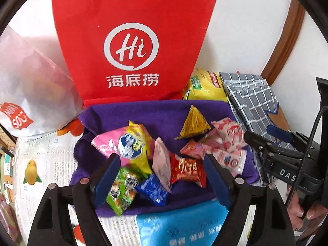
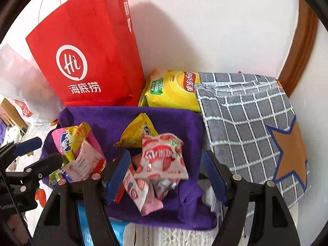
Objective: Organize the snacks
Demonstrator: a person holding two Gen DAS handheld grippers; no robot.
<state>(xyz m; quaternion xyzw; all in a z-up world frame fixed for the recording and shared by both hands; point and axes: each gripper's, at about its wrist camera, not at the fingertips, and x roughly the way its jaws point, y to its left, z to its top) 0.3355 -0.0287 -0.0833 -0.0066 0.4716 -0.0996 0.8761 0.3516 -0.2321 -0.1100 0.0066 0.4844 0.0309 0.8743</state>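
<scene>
Now both grippers hang over the snack pile, nothing picked yet.

Left gripper (image 1: 162, 176) is spread wide above the red packet (image 1: 187, 171); right gripper (image 2: 166, 176) is equally wide around the strawberry packet (image 2: 163, 160), all loose on the purple cloth (image 2: 174, 121). Next, I'd judge: drop, pinch one, carry it toward the grey checked bag (image 2: 246, 127).

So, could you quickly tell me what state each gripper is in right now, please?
Left gripper: open, holding nothing, above the snack packets on the purple cloth.
Right gripper: open, holding nothing, above the strawberry packet.
</scene>
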